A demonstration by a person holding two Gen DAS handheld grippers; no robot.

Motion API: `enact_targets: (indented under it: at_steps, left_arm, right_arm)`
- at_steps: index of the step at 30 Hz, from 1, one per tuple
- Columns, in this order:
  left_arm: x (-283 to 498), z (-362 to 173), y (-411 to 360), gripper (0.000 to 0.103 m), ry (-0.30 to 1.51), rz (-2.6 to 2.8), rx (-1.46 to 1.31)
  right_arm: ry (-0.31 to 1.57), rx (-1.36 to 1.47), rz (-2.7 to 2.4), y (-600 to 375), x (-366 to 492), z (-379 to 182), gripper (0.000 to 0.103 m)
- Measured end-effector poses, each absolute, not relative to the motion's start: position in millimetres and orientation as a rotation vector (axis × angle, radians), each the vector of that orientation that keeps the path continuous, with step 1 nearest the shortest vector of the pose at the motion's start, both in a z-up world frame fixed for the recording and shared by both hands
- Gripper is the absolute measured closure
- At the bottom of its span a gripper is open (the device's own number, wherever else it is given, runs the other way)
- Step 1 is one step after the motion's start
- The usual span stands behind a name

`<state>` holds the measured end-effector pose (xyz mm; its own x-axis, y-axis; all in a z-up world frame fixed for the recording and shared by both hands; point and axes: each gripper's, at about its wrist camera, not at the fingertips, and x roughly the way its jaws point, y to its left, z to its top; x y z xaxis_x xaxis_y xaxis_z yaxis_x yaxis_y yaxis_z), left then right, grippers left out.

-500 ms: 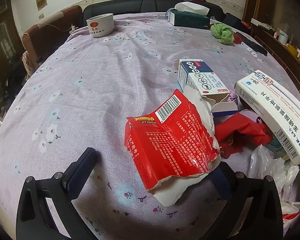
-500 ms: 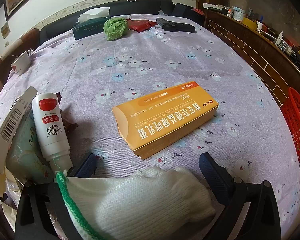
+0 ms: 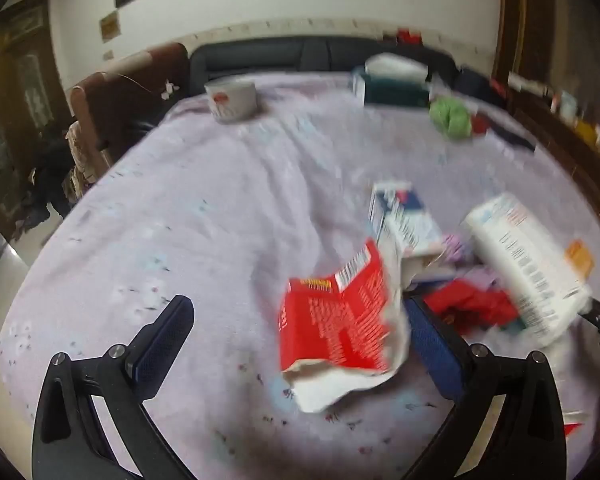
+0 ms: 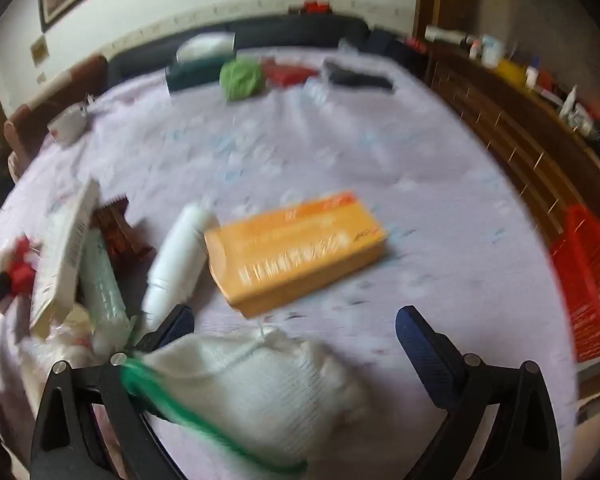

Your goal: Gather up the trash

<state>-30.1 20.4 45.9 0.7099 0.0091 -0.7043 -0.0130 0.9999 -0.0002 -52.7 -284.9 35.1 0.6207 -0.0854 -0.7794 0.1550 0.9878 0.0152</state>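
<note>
Table: I see a round table under a lilac cloth printed with small flowers (image 3: 204, 216); both views are blurred
Red basket: a red slatted plastic basket (image 4: 588, 280) stands off the table edge at my right, well apart from the trash
Knitted glove: a white knitted glove with a green cuff (image 4: 252, 392) lies low in my right view, over the left finger of the right gripper
Orange carton: a long orange cardboard carton with white lettering (image 4: 296, 246) lies flat just beyond the glove
Red wrapper: a torn red paper wrapper with a barcode and white inner side (image 3: 340, 320) lies between my left fingers, close against the right one; whether it touches I cannot tell
White box: a long white medicine box with a barcode (image 3: 524, 268) lies tilted on the heap to the right
Blue-and-white box: a smaller white box with a blue panel (image 3: 404, 220) sits just behind the red wrapper
White bottle: a white plastic bottle (image 4: 180, 264) lies on its side just beside the orange carton
Left gripper: my left gripper (image 3: 300, 344) is spread wide, holding nothing
Right gripper: my right gripper (image 4: 296, 344) is spread wide too, nothing pinched
Far edge: a white bowl with a red mark (image 3: 232, 96) and a green crumpled cloth (image 3: 452, 118) sit there
</note>
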Motion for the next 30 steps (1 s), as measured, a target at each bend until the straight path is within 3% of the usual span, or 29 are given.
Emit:
enact_targets:
  at_steps: [7, 14, 19, 30]
  left_arm:
    - [-94.1, 97.2, 3.8, 0.000, 0.519, -0.040, -0.013]
    - [-169.8, 104.9, -36.0, 0.000, 0.336, -0.060, 0.010]
    - [-194.6, 91.5, -51.3, 0.000, 0.368, -0.044, 0.019]
    - [-191.4, 74.0, -77.3, 0.000, 0.399, -0.126, 0.095]
  right_arm:
    - [0.670, 0.109, -0.052, -298.6, -114.8, 93.4, 0.001]
    - [0.536, 0.105, -0.075, -299.3, -182.5, 94.4, 0.003]
    - [0.455, 0.097, -0.133, -299.9, -225.5, 79.8, 0.004]
    - [0.486, 0.038, -0.148, -292.8, -216.7, 67.8, 0.009]
